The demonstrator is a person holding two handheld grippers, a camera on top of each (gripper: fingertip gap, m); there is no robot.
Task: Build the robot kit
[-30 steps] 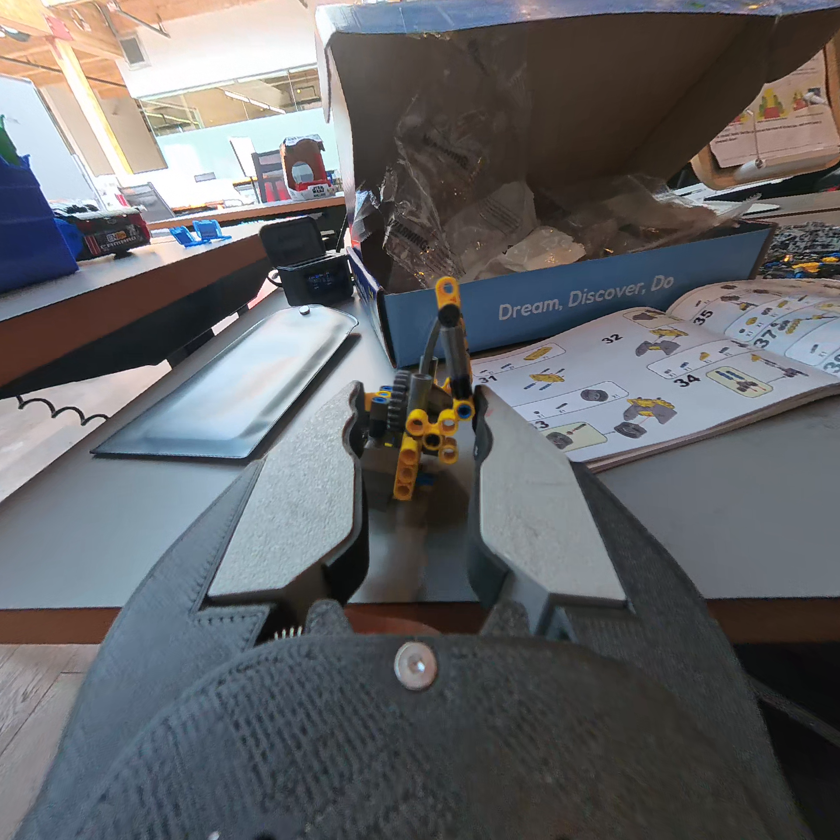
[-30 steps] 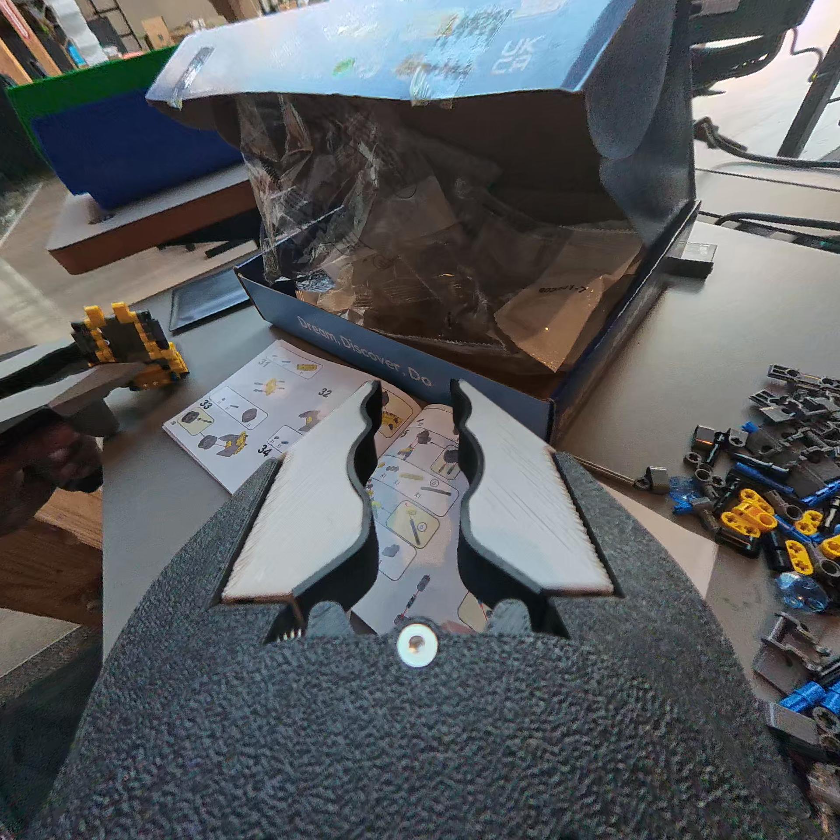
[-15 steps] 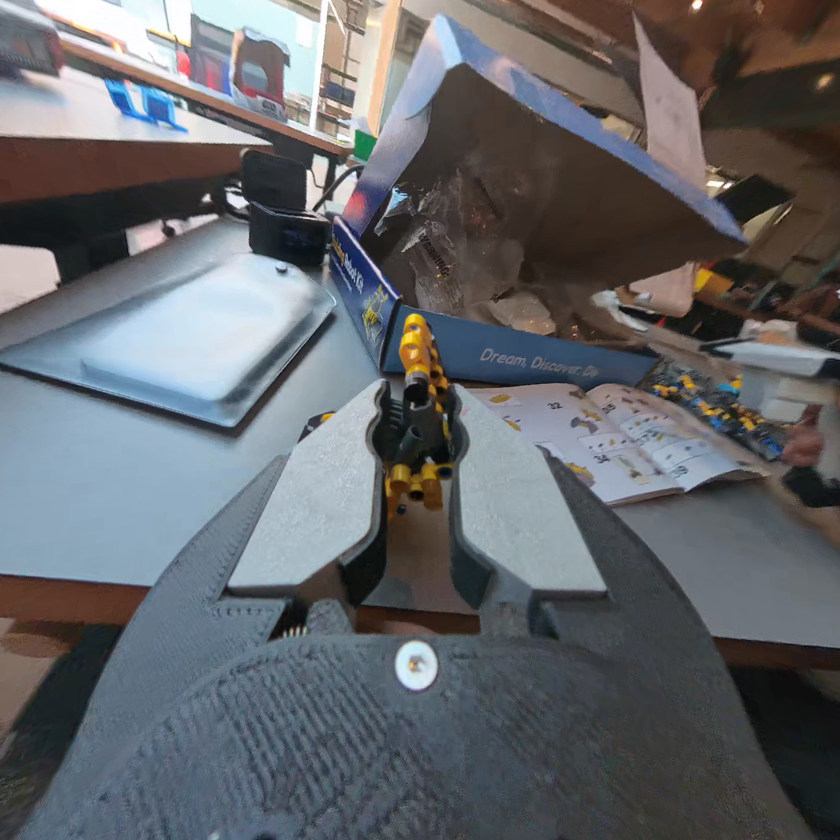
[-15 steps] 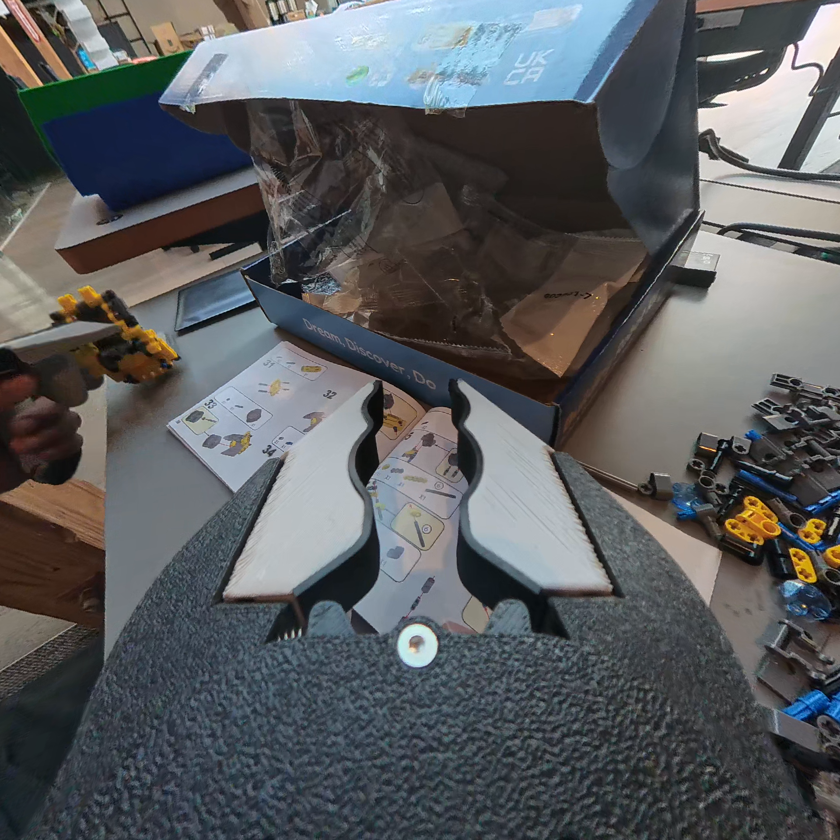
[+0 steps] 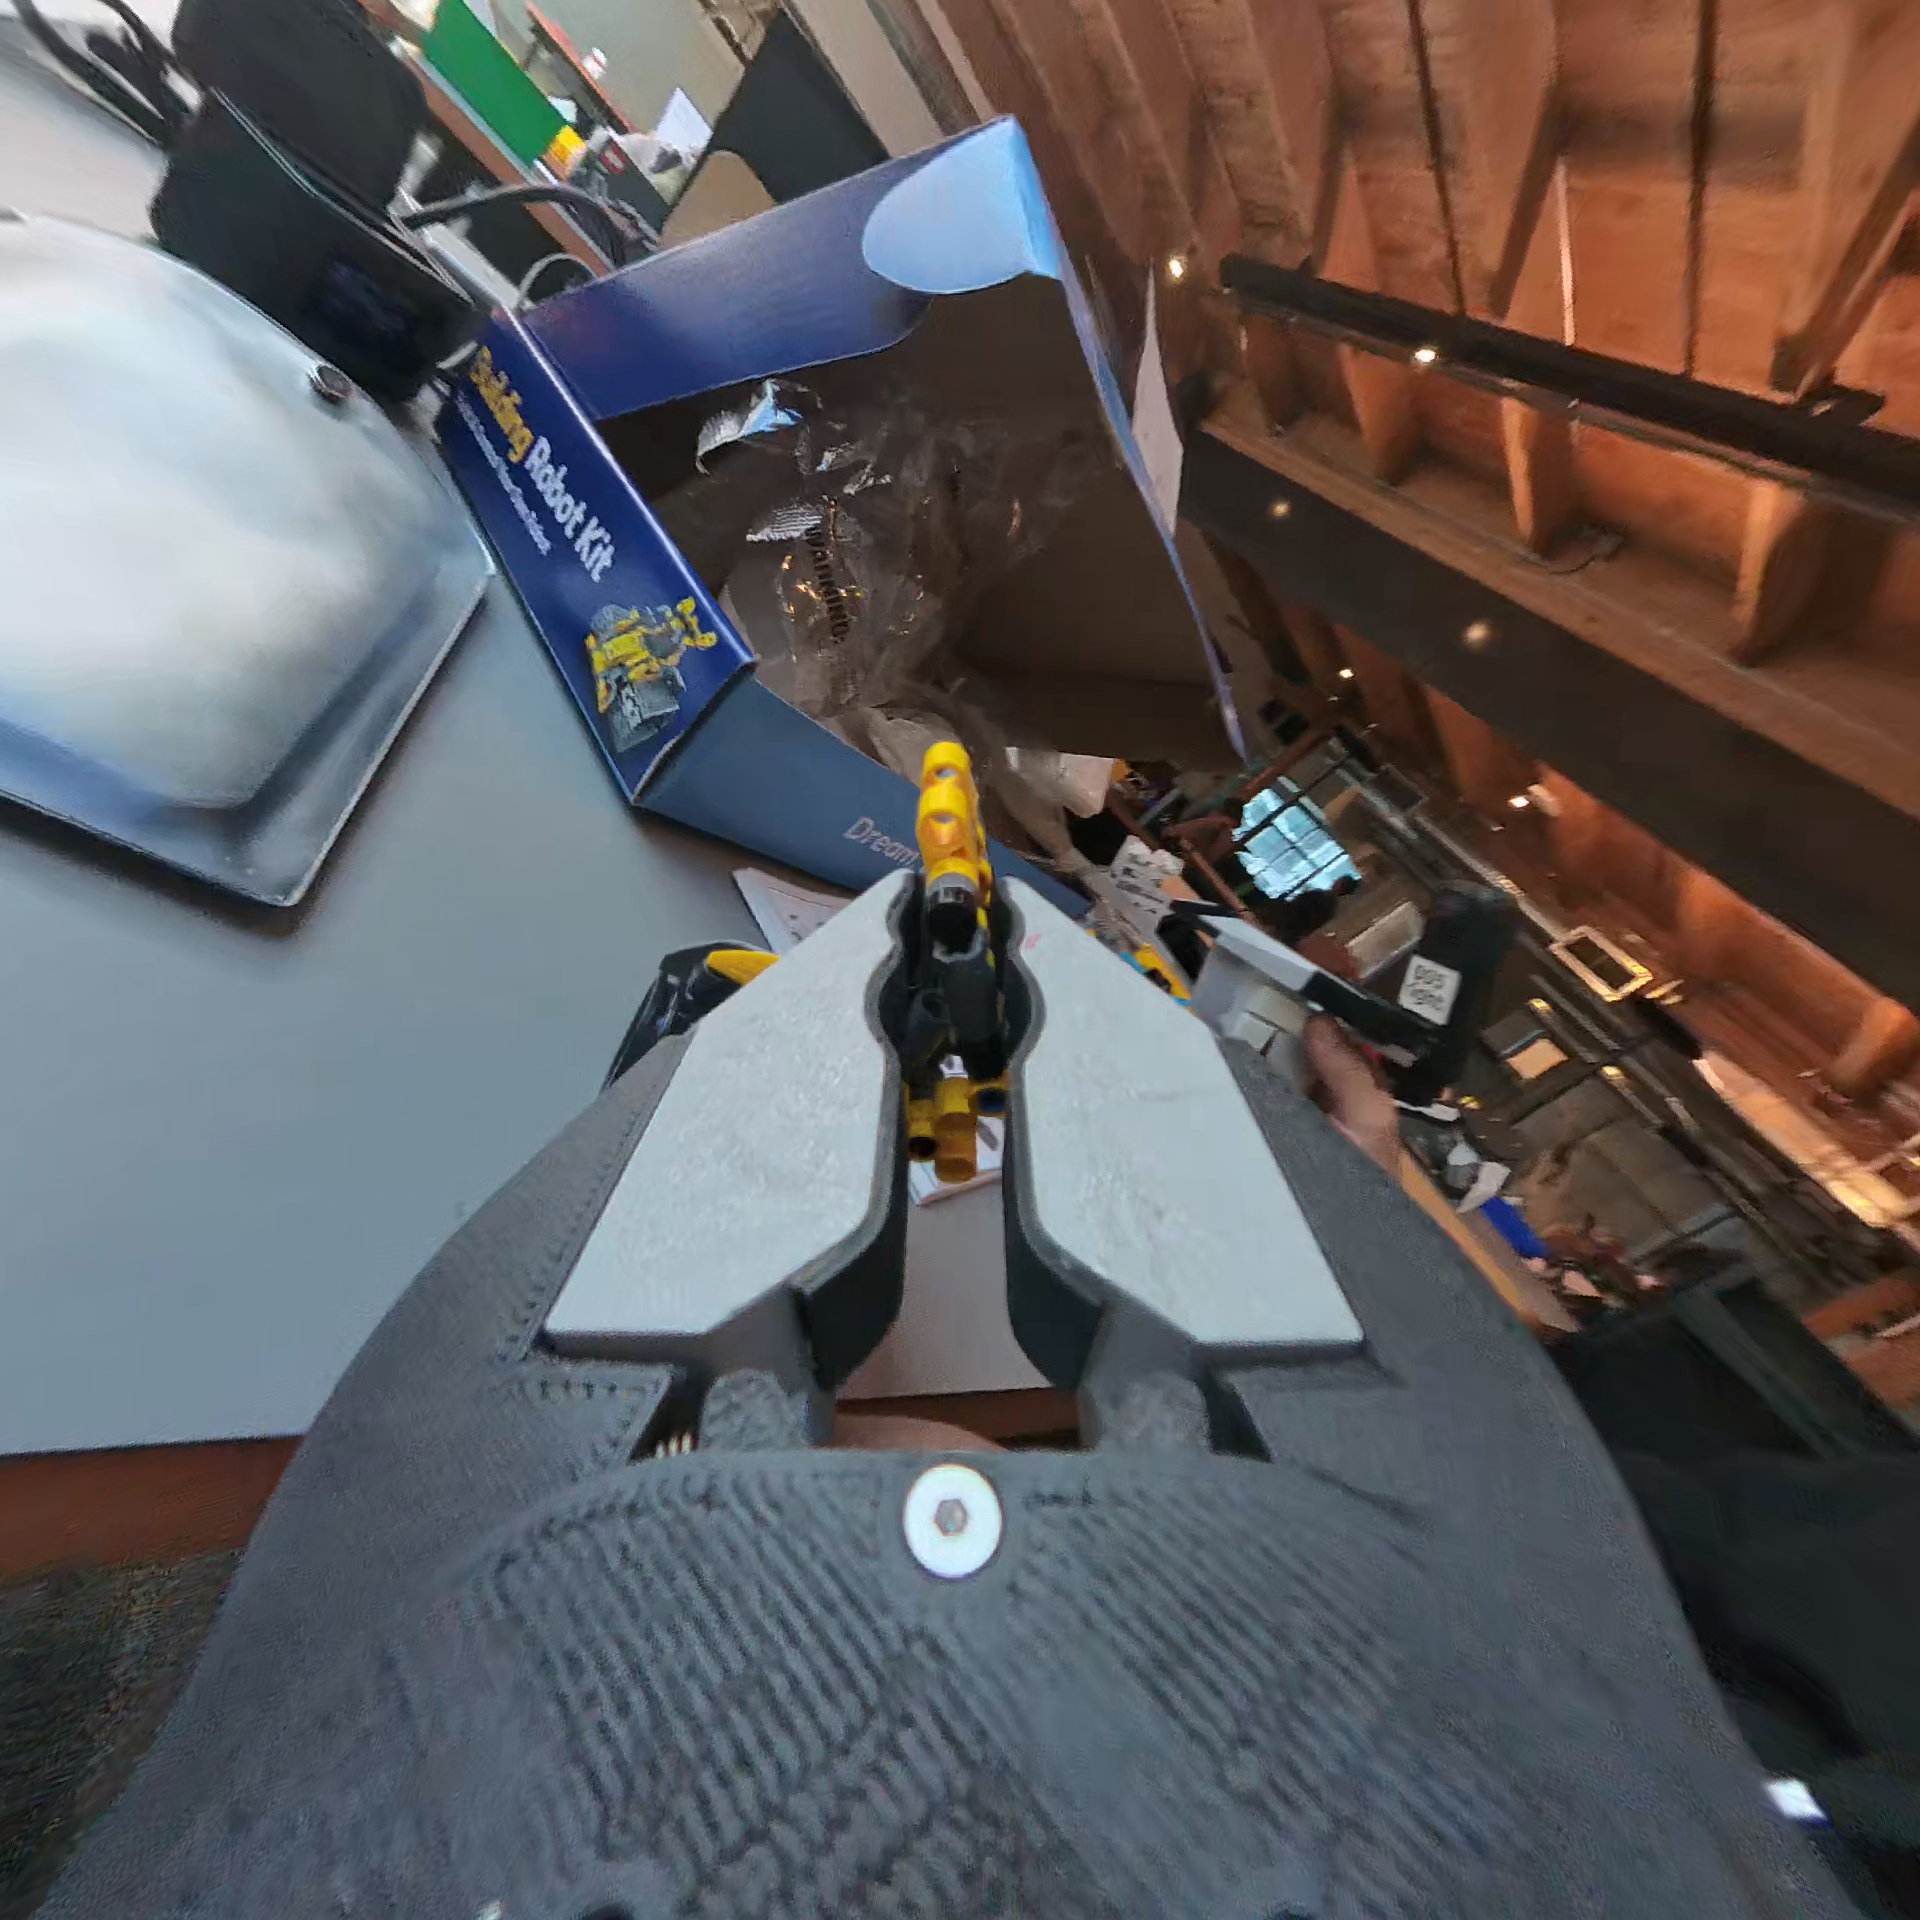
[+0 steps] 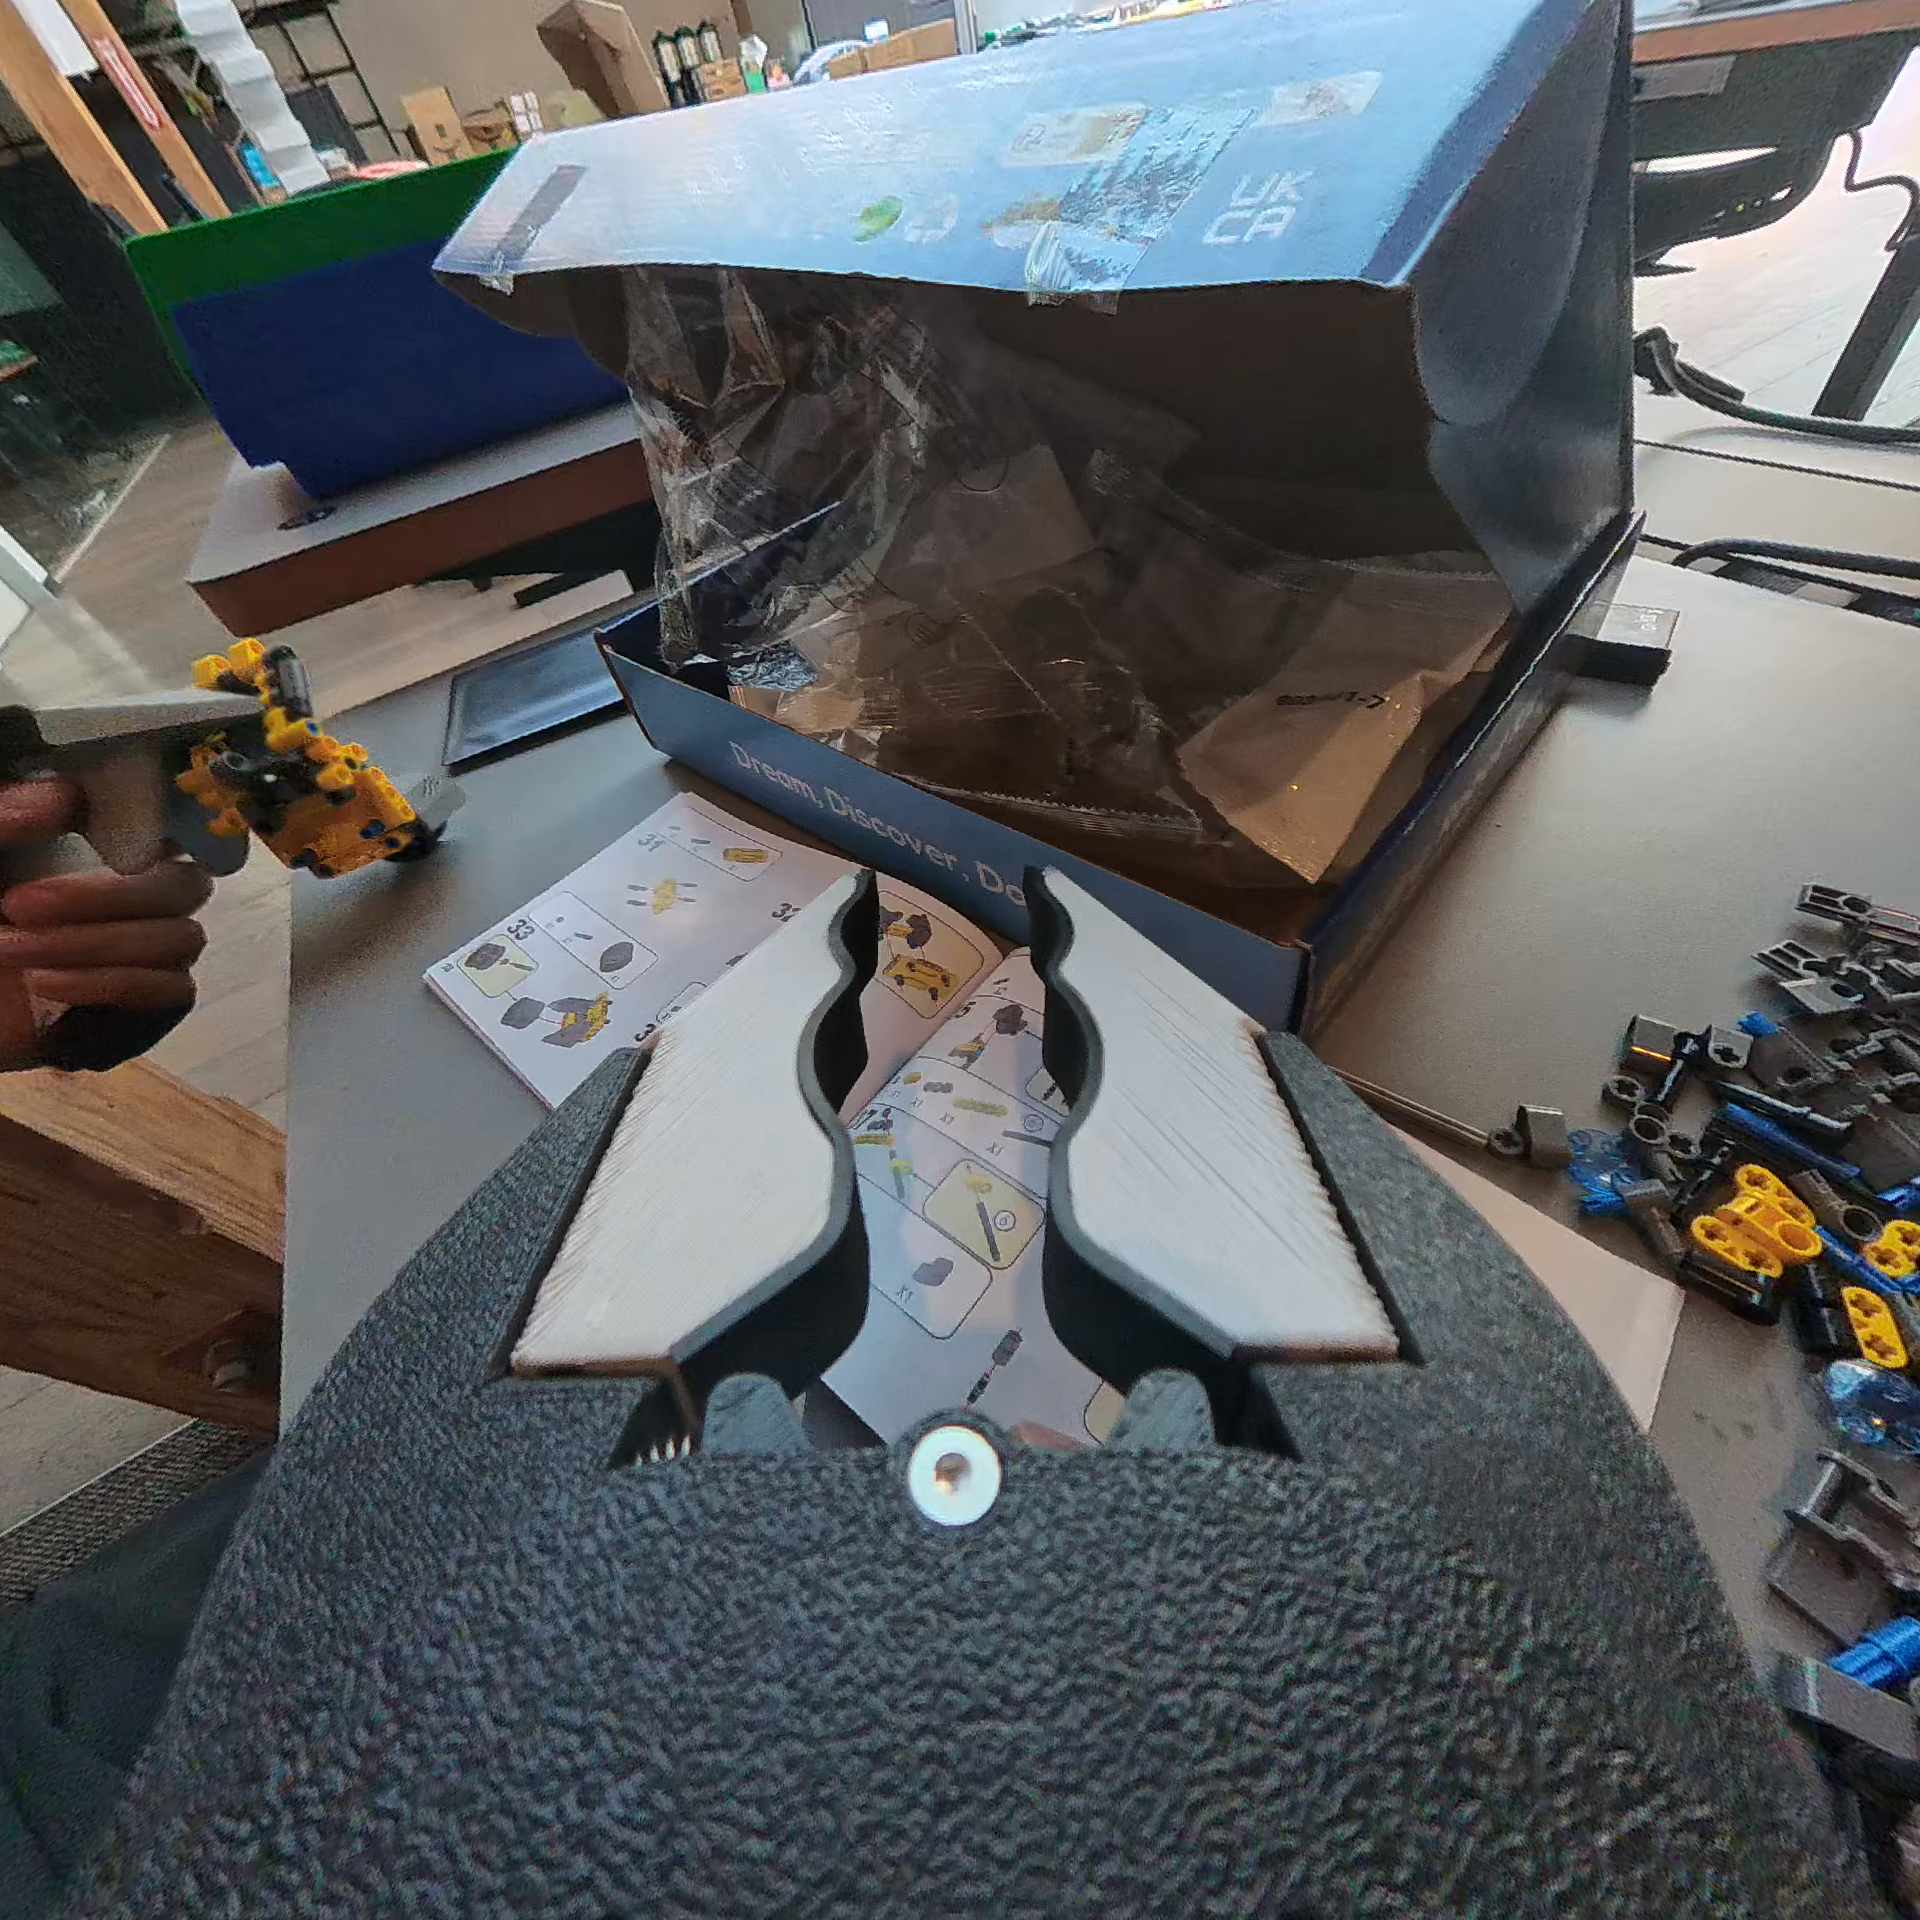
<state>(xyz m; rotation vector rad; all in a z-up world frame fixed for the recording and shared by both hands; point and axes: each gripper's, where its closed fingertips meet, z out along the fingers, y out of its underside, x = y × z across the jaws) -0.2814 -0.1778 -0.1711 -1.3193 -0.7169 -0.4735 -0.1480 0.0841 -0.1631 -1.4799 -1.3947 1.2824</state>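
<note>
My left gripper [image 5: 951,896] is shut on a small yellow and black brick assembly [image 5: 948,805] and holds it above the dark table, with the view tilted. From the right wrist view the same assembly [image 6: 296,774] sits in the left gripper [image 6: 166,727] at the far left, over the table's corner, with a hand behind it. My right gripper [image 6: 951,883] is open and empty, hovering over an open instruction booklet [image 6: 623,935]. It also shows far off in the left wrist view [image 5: 1299,977].
An open blue cardboard box [image 6: 1039,208] full of clear plastic bags stands behind the booklet; it also shows in the left wrist view [image 5: 582,520]. A pile of loose black, yellow and blue parts [image 6: 1766,1195] lies at the right. A flat black case [image 5: 208,520] lies left of the box. Left tips to right tips: about 30 cm.
My left gripper closed on the brick assembly, lifted it off the table and rolled to one side. My right gripper stayed open and has hardly moved.
</note>
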